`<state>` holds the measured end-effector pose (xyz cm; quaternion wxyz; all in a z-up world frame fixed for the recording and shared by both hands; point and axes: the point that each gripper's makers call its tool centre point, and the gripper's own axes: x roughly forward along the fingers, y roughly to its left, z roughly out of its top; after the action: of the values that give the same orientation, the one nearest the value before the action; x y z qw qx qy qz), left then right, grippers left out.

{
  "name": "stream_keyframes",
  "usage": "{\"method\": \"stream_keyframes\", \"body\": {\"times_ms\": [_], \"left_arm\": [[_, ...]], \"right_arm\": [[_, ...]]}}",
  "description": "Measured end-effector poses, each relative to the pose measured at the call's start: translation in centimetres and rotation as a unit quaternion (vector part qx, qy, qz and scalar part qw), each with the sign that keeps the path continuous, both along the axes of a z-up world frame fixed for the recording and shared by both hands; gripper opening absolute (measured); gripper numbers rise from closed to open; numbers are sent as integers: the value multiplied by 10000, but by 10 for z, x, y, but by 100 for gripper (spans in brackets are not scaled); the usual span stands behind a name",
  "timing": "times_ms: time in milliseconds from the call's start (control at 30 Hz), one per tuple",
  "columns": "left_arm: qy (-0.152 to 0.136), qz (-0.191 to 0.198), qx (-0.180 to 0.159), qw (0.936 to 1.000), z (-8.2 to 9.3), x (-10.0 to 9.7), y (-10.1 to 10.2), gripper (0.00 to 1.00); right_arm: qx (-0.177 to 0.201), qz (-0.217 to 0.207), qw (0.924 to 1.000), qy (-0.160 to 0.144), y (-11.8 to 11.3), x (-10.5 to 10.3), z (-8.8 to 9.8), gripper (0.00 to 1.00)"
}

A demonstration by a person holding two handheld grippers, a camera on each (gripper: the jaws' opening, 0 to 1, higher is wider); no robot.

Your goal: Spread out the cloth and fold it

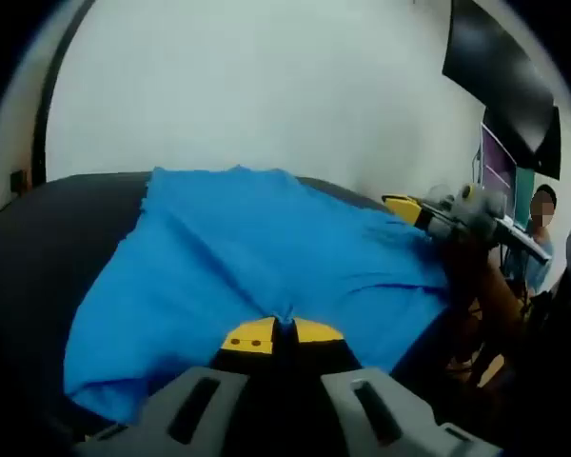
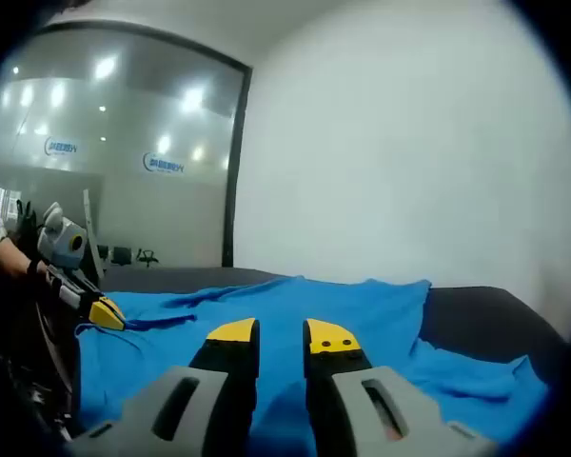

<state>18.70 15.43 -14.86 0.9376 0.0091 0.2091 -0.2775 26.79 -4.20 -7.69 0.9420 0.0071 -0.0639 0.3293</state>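
Note:
A blue cloth (image 1: 266, 248) lies spread over a dark table (image 1: 48, 248), with wrinkles running across it. My left gripper (image 1: 284, 331) is at the cloth's near edge, its yellow tips pressed together on a small pucker of fabric. The right gripper (image 1: 407, 206) comes in from the right, over the cloth's far right edge. In the right gripper view, the right gripper (image 2: 282, 335) hovers just above the cloth (image 2: 362, 305), jaws apart with blue fabric showing in the gap. The left gripper (image 2: 105, 312) shows at the left, pulling a thin ridge of cloth.
A white wall (image 1: 266, 86) rises behind the table. A dark screen (image 1: 504, 76) hangs at the upper right, and a person (image 1: 541, 228) sits beyond the table's right side. A glass partition (image 2: 114, 162) stands at the left. Bare table (image 2: 485, 314) shows right of the cloth.

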Motion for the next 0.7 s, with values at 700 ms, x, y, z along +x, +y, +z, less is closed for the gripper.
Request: {"method": "stream_keyframes", "body": {"times_ms": [700], "left_arm": [[493,444,1440,9874,-2,101,3,3]], "right_arm": [[38,-24,10000,-77,-3,-2,3,16]]}}
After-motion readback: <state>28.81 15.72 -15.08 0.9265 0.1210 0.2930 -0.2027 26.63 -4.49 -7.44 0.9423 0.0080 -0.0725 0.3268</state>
